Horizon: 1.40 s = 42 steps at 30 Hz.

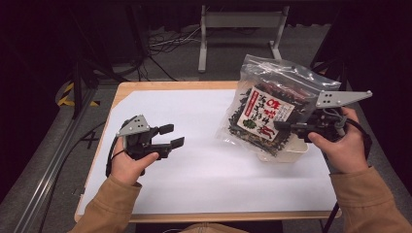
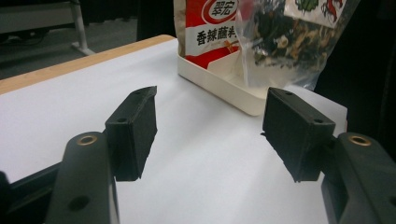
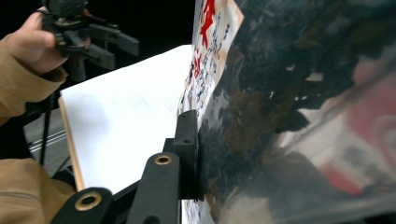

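Note:
A clear zip bag point(image 1: 272, 107) of dark dried food with a red-and-white label hangs tilted above a shallow white tray point(image 1: 287, 153) at the table's right. My right gripper point(image 1: 291, 127) is shut on the bag's lower right side. In the right gripper view one black finger point(image 3: 187, 149) presses flat against the bag point(image 3: 289, 107), and the other is hidden behind it. My left gripper point(image 1: 172, 136) hovers over the left of the table, open, with nothing between its fingers point(image 2: 133, 128). From there the tray point(image 2: 224, 86) holds a red-and-white packet point(image 2: 205, 32) beside the bag point(image 2: 294, 42).
A white sheet point(image 1: 194, 170) covers the wooden table, whose edge point(image 1: 165, 85) shows at the back. Behind it stand a metal frame point(image 1: 238, 22) and floor cables point(image 1: 165, 41). A rail point(image 1: 53, 160) runs along the floor at the left.

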Motion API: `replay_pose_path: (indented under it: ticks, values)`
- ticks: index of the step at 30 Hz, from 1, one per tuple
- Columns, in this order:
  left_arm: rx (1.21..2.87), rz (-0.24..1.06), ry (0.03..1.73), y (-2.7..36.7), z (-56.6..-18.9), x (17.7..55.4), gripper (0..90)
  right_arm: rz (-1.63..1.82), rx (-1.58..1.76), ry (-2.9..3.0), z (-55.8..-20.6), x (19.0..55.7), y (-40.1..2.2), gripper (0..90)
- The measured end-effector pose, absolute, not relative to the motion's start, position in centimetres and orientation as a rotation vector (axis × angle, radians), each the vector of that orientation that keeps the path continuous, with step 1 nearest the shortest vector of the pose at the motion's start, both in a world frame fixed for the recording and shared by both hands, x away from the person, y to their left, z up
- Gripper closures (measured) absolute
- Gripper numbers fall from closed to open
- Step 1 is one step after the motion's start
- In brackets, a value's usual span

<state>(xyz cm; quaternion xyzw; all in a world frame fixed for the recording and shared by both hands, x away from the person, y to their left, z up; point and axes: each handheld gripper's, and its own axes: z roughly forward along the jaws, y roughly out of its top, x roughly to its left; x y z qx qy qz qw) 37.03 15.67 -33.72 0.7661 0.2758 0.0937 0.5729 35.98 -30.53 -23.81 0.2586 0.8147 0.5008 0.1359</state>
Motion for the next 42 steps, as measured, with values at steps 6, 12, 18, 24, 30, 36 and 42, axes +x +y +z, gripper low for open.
replay_pose_path:
  ticks: [6,12,18,24,30,36,42]
  values:
    - [1.801,0.221,0.651,15.8,-33.9,37.2,34.7,1.359,0.767,2.293,-23.2,36.6,-31.9,71.1]
    - [1.805,0.215,0.660,16.0,-34.0,37.2,34.2,1.201,0.781,2.258,-24.0,37.5,-32.8,71.1]
    - [1.801,0.217,0.666,16.1,-34.0,37.3,34.1,1.072,0.801,2.249,-25.1,38.1,-33.3,71.1]
    - [1.803,0.219,0.663,16.1,-34.0,37.3,34.0,0.932,0.854,2.270,-26.6,38.7,-33.4,71.2]
    - [1.803,0.215,0.667,16.2,-34.0,37.3,33.9,0.921,0.880,2.291,-28.6,39.4,-33.4,71.3]
    - [1.804,0.216,0.670,16.3,-34.0,37.3,33.8,0.901,0.910,2.296,-30.9,40.0,-33.3,71.3]
    - [1.807,0.213,0.674,16.1,-34.1,37.3,32.1,0.960,0.971,2.275,-32.9,40.3,-33.8,71.2]
